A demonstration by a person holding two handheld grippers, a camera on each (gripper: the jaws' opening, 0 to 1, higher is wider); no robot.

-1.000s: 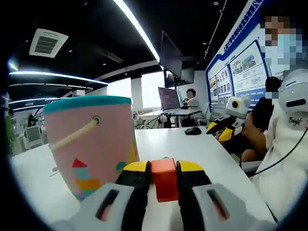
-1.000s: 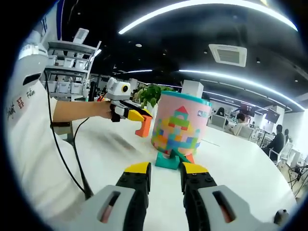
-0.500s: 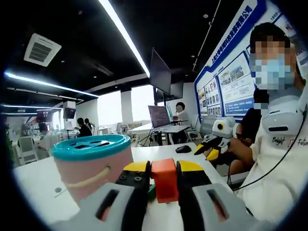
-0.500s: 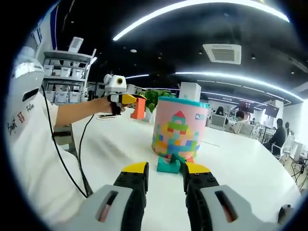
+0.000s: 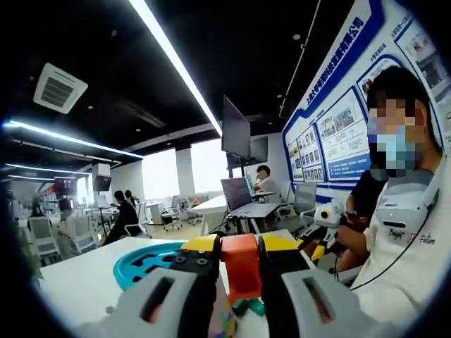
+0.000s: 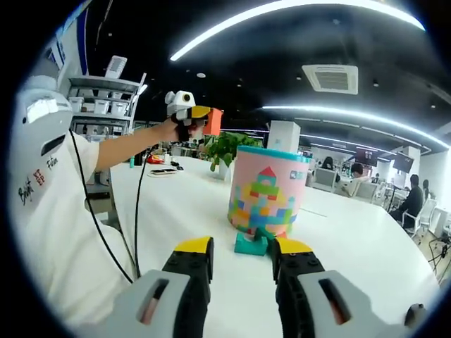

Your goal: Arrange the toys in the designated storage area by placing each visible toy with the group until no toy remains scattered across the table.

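My left gripper [image 5: 240, 248] is clamped on an orange block [image 5: 241, 266], its yellow-tipped jaws pressed against both sides. Just below and beyond it I see the teal slotted lid [image 5: 144, 259] of the pink toy bucket [image 6: 266, 191], and a small green block [image 5: 252, 306] lies by the bucket's base. In the right gripper view that hand is raised high above the white table [image 6: 176, 211], level with the bucket's top and well to its left. My right gripper [image 6: 239, 255] has its jaws apart, gripping nothing, low over the table. A teal block [image 6: 251, 243] lies between the tips' line of sight, touching the bucket's foot. A potted plant [image 6: 226, 148] stands behind.
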